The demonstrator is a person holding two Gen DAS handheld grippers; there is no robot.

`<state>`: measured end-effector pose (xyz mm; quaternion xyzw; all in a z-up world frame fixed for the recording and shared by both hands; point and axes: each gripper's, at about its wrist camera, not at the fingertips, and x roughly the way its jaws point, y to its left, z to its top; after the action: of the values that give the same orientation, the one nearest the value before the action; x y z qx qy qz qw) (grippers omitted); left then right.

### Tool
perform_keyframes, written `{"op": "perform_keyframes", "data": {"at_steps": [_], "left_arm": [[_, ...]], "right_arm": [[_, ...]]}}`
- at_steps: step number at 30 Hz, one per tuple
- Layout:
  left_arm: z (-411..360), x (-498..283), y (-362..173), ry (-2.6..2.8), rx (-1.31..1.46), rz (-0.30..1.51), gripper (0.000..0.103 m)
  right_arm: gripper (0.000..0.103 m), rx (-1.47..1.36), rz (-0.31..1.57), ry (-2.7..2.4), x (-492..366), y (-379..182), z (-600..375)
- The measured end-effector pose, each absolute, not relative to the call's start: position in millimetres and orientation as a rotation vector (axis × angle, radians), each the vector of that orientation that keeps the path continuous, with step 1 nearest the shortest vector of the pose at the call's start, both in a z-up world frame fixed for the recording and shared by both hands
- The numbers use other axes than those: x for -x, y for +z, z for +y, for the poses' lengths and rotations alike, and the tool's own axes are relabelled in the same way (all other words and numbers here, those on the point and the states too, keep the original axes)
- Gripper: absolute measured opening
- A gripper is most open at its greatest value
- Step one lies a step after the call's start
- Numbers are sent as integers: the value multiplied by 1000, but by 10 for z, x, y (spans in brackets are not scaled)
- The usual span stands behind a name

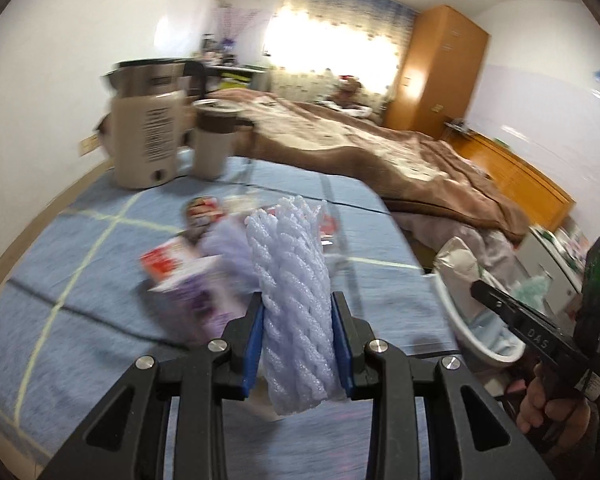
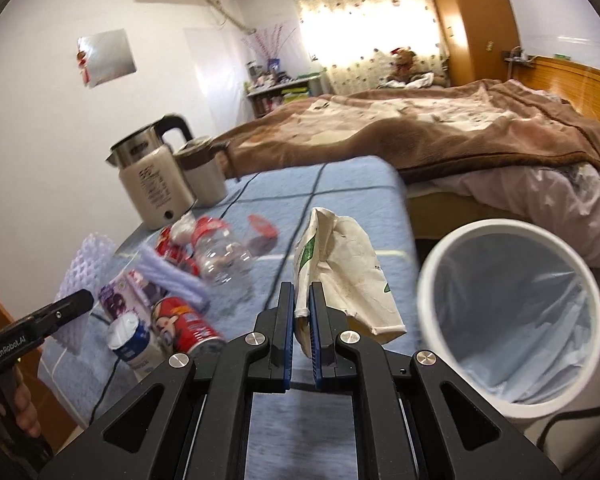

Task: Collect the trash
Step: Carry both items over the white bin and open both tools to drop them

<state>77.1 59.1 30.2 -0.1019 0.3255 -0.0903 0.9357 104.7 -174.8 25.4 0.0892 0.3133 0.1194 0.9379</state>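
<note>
Blue table (image 2: 340, 184) with bottles, beside bin (image 2: 432, 304): left gripper (image 1: 298, 344) clamps foam net (image 1: 296, 280), right gripper (image 2: 302, 320) paper bag (image 2: 352, 264).

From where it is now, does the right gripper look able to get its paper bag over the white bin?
Probably yes. The right gripper is shut on the crumpled paper bag, and the white bin stands open just to its right beside the table, with nothing between them.

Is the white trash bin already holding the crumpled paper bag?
No. In the right wrist view the crumpled paper bag is clamped in the right gripper over the table, beside the white trash bin.
</note>
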Motion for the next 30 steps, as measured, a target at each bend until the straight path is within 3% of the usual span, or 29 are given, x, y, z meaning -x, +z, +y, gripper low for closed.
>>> {"op": "perform_keyframes", "data": {"at_steps": [17, 30], "left_arm": [[-1054, -1296, 318, -543, 126, 734, 33], [-1815, -1468, 6, -641, 53, 874, 34]], "right_arm": [[7, -229, 661, -10, -996, 239, -2964], [8, -220, 786, -57, -1137, -151, -3403]]}}
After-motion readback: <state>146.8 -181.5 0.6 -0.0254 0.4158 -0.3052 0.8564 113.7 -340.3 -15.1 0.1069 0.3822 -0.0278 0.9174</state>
